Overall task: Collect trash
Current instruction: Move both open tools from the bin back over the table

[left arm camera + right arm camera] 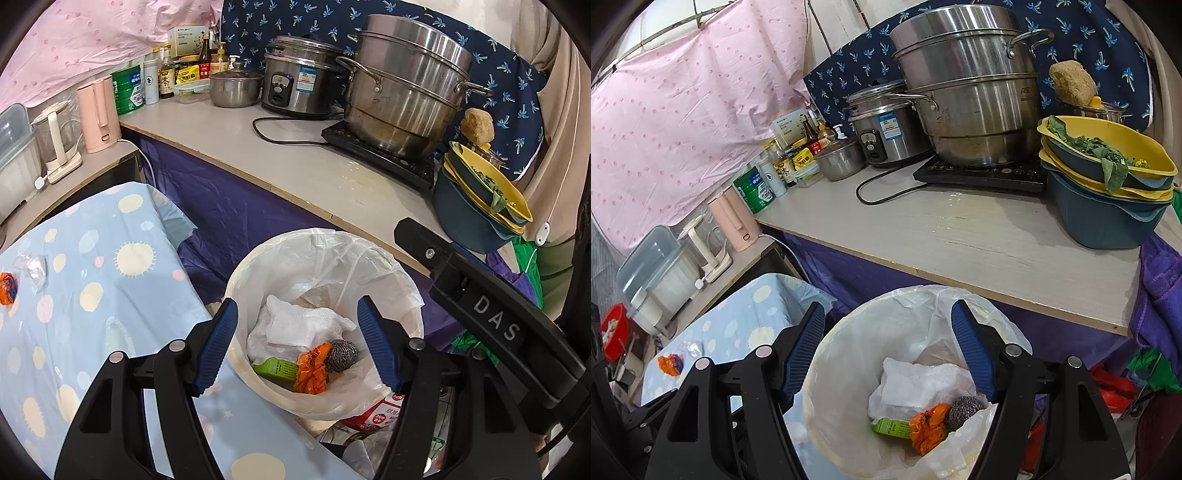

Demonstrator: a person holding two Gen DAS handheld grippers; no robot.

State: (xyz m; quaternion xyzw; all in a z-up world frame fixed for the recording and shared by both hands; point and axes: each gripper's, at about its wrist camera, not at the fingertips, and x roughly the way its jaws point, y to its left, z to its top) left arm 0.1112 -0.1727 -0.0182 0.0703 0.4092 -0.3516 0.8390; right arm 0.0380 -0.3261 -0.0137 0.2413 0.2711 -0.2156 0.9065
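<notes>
Desk with pale blue spotted cloth (110, 295), left side: one crumpled orange wrapper (7, 288) near the left edge, with a clear plastic scrap (31, 267) just beside it.

Left hand-held gripper (297, 343): jaws spread, nothing between the pads, poised over the bin.

White trash bin (236, 273), plastic-lined, just beside the cloth's right edge: holds a white paper towel (299, 325), a green carton (275, 369), an orange wrapper in the bin (312, 369) and a steel scourer (341, 354), all touching.

Right hand-held gripper (888, 354): jaws spread, empty, above the same bin.

Long desk (314, 173) behind: a rice cooker (299, 81), a stacked steel steamer (402, 85), and yellow and blue basins (476, 199) at the right end.
</notes>
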